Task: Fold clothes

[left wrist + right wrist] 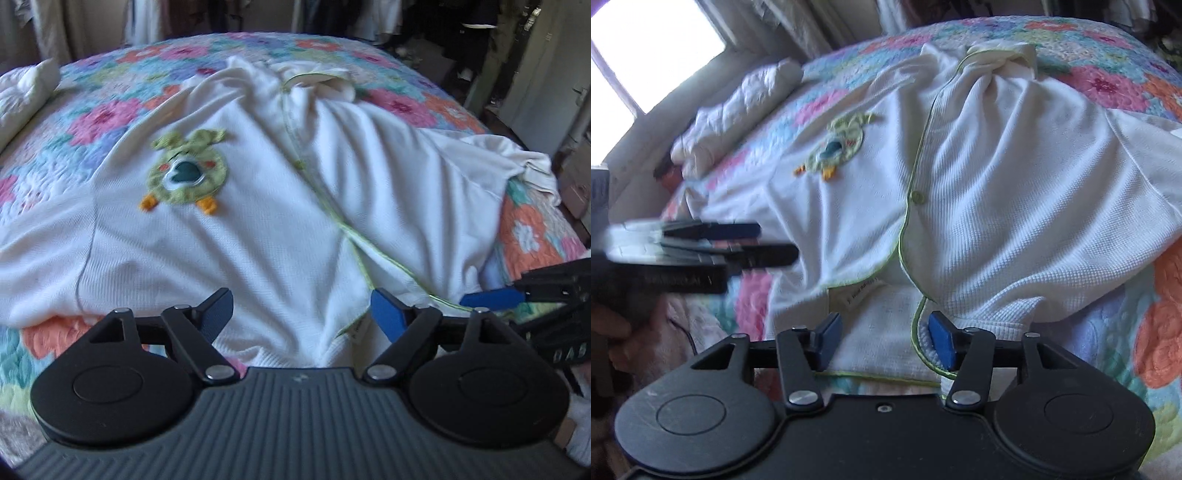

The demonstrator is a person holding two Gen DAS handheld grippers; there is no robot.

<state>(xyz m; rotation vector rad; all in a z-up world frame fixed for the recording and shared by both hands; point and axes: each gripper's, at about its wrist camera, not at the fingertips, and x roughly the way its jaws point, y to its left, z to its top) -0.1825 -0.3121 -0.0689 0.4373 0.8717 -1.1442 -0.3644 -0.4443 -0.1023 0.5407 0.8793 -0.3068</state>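
A white waffle-knit baby jacket (pixel 258 206) with green piping and a green bird patch (pixel 186 173) lies spread on the bed; it also shows in the right wrist view (pixel 997 206). My left gripper (pixel 303 314) is open just above the jacket's near hem, and shows at the left of the right wrist view (pixel 775 242). My right gripper (pixel 884 339) is open over the hem by the green-piped front edge (pixel 918 325), holding nothing. Its blue fingertips (pixel 491 298) reach in from the right in the left wrist view.
The bed has a floral quilt (pixel 110 110) in pink, blue and orange. A white pillow (pixel 26 96) lies at the far left of the bed. Hanging clothes and a door (pixel 546 74) stand beyond the bed. A bright window (pixel 646 44) is at upper left.
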